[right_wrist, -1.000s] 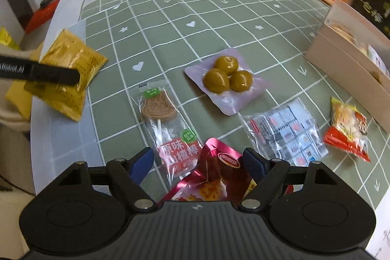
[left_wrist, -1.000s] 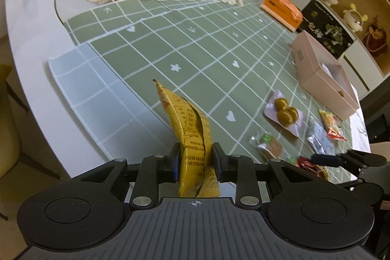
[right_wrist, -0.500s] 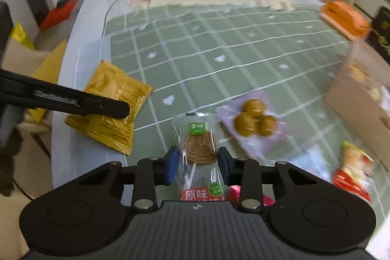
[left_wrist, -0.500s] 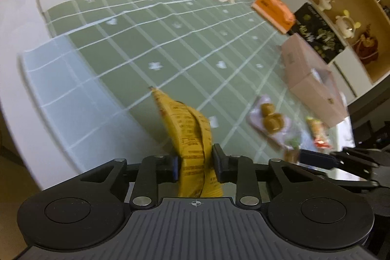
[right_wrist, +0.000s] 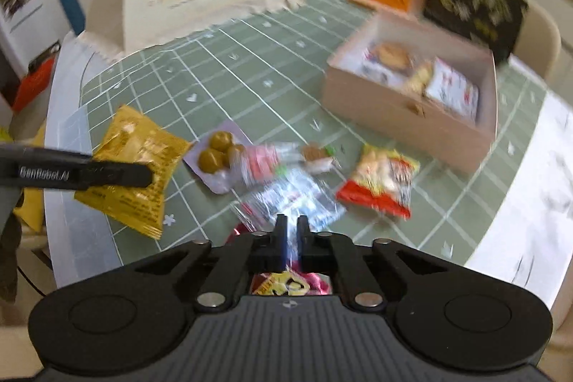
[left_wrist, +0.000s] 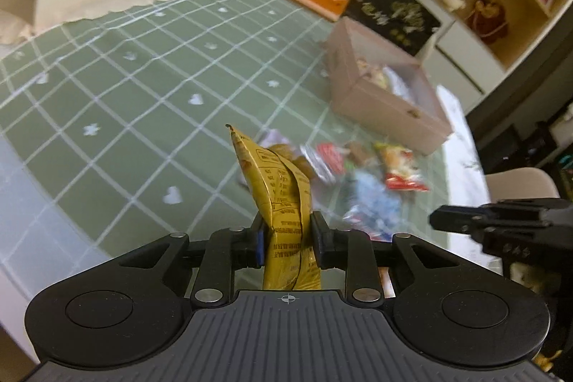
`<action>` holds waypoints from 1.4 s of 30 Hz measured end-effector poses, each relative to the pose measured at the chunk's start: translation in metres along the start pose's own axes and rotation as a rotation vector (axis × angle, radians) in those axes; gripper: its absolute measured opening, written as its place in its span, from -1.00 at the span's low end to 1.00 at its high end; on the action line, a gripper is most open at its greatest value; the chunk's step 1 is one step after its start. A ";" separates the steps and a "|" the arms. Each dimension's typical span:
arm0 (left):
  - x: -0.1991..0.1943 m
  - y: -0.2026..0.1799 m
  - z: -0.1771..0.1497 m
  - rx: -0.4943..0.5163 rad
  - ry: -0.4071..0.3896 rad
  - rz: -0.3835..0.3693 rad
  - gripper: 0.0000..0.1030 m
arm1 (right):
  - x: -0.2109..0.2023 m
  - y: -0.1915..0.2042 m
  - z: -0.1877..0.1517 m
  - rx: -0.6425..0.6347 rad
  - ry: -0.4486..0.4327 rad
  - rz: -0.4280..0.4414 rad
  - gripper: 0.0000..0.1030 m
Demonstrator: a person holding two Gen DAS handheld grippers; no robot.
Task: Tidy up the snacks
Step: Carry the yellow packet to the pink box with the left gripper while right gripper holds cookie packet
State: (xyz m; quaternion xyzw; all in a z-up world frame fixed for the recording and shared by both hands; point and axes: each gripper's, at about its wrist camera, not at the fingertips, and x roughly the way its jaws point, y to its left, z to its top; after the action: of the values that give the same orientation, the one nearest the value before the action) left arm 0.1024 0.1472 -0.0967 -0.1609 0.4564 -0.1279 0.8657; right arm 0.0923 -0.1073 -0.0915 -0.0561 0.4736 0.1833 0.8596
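Well short of the pink box (right_wrist: 412, 117), the left gripper (left_wrist: 288, 235) had its fingers clenched on a yellow packet (left_wrist: 283, 199), held edge-up, presumably bound there. The right gripper (right_wrist: 292, 231) was pinched nearly closed; on what, I couldn't tell.
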 end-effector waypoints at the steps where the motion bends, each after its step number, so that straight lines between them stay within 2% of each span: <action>1: -0.002 0.006 -0.001 -0.016 0.003 0.006 -0.44 | 0.002 -0.004 0.000 0.025 0.006 0.005 -0.55; 2: -0.004 0.011 -0.003 -0.032 0.005 0.009 -0.44 | 0.004 -0.008 0.000 0.045 0.011 0.011 -0.39; 3: -0.006 0.017 -0.005 -0.050 0.003 0.012 -0.44 | 0.007 -0.012 0.001 0.066 0.019 0.015 -0.07; 4: -0.009 0.021 -0.008 -0.063 0.000 0.012 -0.44 | 0.009 -0.016 0.001 0.088 0.023 0.017 0.14; 8: -0.023 0.035 -0.017 -0.109 -0.021 -0.013 -0.44 | 0.015 -0.040 0.011 0.210 0.027 -0.001 0.16; 11: -0.031 0.039 -0.022 -0.131 -0.033 -0.021 -0.44 | 0.023 -0.047 0.024 0.224 -0.038 -0.075 0.19; 13: -0.033 0.040 -0.025 -0.145 -0.023 -0.030 -0.44 | 0.041 -0.036 0.039 0.106 -0.084 -0.065 0.38; 16: -0.037 0.033 -0.028 -0.123 -0.007 -0.032 -0.44 | 0.080 -0.012 0.056 -0.153 -0.060 -0.046 0.42; 18: -0.041 0.030 -0.031 -0.118 -0.002 -0.030 -0.44 | 0.106 -0.005 0.064 -0.237 -0.019 -0.026 0.42; 20: -0.042 0.029 -0.035 -0.127 0.000 -0.028 -0.44 | 0.128 0.001 0.070 -0.258 0.040 -0.016 0.41; 21: -0.043 0.027 -0.036 -0.130 0.001 -0.027 -0.44 | 0.132 0.004 0.072 -0.244 0.037 -0.025 0.35; 22: -0.043 0.026 -0.038 -0.134 0.003 -0.029 -0.44 | 0.132 0.008 0.073 -0.231 0.050 -0.001 -0.01; 23: -0.042 0.024 -0.039 -0.136 0.006 -0.035 -0.44 | 0.129 0.014 0.074 -0.229 0.062 0.021 -0.13; 25: -0.036 0.017 -0.039 -0.131 0.022 -0.059 -0.44 | 0.121 0.025 0.070 -0.249 0.078 0.002 -0.47; 26: -0.033 0.013 -0.038 -0.123 0.029 -0.069 -0.44 | 0.115 0.027 0.067 -0.249 0.085 0.008 -0.58; 27: -0.029 0.008 -0.036 -0.115 0.034 -0.080 -0.44 | 0.106 0.025 0.065 -0.232 0.098 0.025 -0.90; 28: -0.025 0.003 -0.034 -0.109 0.037 -0.094 -0.44 | 0.097 0.021 0.064 -0.209 0.110 0.039 -0.99; 30: -0.017 -0.010 -0.029 -0.091 0.043 -0.129 -0.44 | 0.071 0.009 0.061 -0.153 0.097 0.076 -0.99; 33: -0.004 -0.025 -0.022 -0.055 0.057 -0.142 -0.44 | 0.034 -0.001 0.053 -0.173 0.061 0.093 -0.98; 35: 0.003 -0.034 -0.020 -0.038 0.063 -0.101 -0.44 | 0.026 -0.005 0.045 -0.194 0.068 0.106 -0.91; 36: 0.003 -0.037 -0.020 -0.030 0.062 -0.077 -0.44 | 0.028 -0.006 0.042 -0.194 0.073 0.114 -0.75; 37: 0.002 -0.038 -0.020 -0.027 0.061 -0.051 -0.44 | 0.032 -0.006 0.041 -0.190 0.073 0.116 -0.50; 38: -0.001 -0.039 -0.020 -0.030 0.064 -0.033 -0.44 | 0.037 -0.005 0.039 -0.186 0.069 0.112 -0.34; 39: -0.003 -0.040 -0.021 -0.030 0.071 -0.020 -0.44 | 0.045 -0.002 0.037 -0.176 0.063 0.102 -0.06; 40: -0.005 -0.038 -0.021 -0.025 0.076 -0.006 -0.44 | 0.052 0.000 0.037 -0.162 0.059 0.100 0.12; 42: -0.010 -0.034 -0.021 -0.020 0.082 0.025 -0.44 | 0.069 0.008 0.037 -0.128 0.068 0.120 0.17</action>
State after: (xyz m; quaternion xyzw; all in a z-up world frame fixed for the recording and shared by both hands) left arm 0.0765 0.1159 -0.0872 -0.1585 0.4948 -0.1187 0.8461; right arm 0.1524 -0.0716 -0.1285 -0.0885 0.4922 0.2624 0.8253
